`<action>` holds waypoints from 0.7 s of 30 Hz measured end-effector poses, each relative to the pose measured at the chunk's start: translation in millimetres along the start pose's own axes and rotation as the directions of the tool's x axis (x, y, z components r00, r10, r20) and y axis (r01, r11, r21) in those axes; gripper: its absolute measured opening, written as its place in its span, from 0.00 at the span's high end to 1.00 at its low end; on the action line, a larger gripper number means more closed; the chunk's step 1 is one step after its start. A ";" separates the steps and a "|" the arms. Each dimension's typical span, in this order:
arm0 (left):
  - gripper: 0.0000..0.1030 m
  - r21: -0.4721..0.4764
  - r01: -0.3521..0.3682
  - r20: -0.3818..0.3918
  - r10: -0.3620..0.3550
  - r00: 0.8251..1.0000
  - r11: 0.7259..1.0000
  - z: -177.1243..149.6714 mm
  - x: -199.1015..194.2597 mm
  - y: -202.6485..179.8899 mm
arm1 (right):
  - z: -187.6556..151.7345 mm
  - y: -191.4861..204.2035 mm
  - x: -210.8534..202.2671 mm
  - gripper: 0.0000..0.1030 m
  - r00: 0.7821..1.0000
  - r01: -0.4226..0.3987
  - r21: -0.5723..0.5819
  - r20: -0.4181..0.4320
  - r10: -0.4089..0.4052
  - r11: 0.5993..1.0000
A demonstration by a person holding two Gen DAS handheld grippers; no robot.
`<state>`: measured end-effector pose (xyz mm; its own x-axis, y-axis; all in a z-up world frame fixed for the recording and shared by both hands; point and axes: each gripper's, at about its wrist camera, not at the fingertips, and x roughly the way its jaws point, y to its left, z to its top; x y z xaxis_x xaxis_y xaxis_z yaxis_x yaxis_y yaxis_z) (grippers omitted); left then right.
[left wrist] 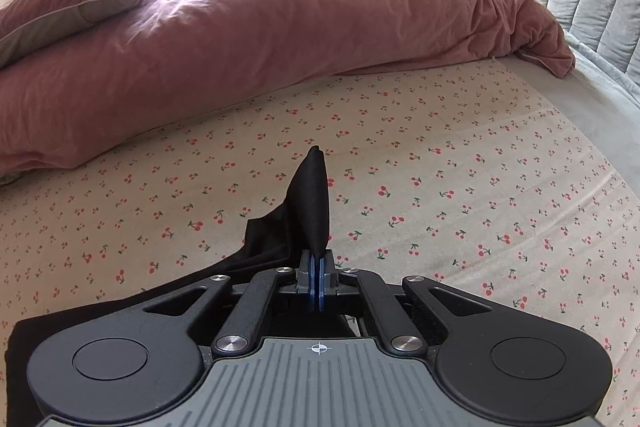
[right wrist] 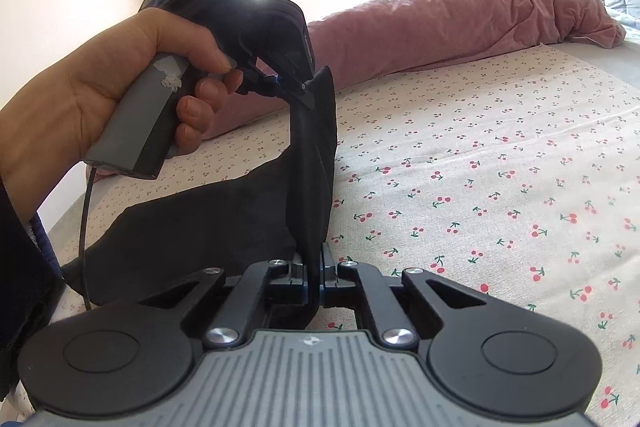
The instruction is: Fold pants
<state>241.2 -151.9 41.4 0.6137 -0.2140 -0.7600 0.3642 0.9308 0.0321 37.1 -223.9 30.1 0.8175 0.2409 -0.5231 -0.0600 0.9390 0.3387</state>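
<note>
A: What is the state of the left gripper [left wrist: 319, 267]?

B: Its fingers are clamped on a fold of the black pants [right wrist: 224, 223]. In the left wrist view the pinched cloth stands up just ahead of the fingers, and the rest drops away to the left and below them onto the cherry-print bed sheet [left wrist: 460, 163].

A: And the right gripper [right wrist: 316, 273]?

B: Its fingers are likewise clenched on the pants. From them a taut band of cloth runs forward and upward to the left gripper, which is seen in the right wrist view held by the person's hand [right wrist: 120, 83].

A: Which relation governs the coming move?

B: The held edge is stretched between the two pairs of fingers, so its long axis lies along the line joining them. The bulk of the garment hangs to the left of that line and rests on the bed. Both grippers are at the cloth; neither is nearer. The open sheet lies to the right of the fingers, with the pink duvet [left wrist: 280, 39] well beyond. It is judged that the edge must be carried as one, both grips kept level.
</note>
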 end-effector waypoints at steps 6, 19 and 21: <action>1.00 0.067 0.053 0.036 -0.056 0.998 0.996 14.5 -6.7 -54.5 | 15.0 -28.8 -29.3 1.00 0.999 0.044 0.046 0.017 -0.045 0.998; 1.00 0.123 0.167 0.076 -0.177 0.981 0.978 28.7 -30.3 -112.1 | 24.6 -59.6 -82.0 1.00 0.965 0.227 -0.061 0.145 -0.217 0.972; 1.00 0.116 0.156 0.087 -0.166 0.982 0.981 32.6 -36.9 -100.3 | 24.2 -44.0 -83.6 1.00 0.962 0.219 -0.108 0.188 -0.196 0.970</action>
<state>204.9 -247.0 87.5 0.6034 -0.3909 -0.6950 0.5340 0.8454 -0.0118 -14.7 -291.2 77.9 0.9061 0.0018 -0.4231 0.0584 0.9899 0.1293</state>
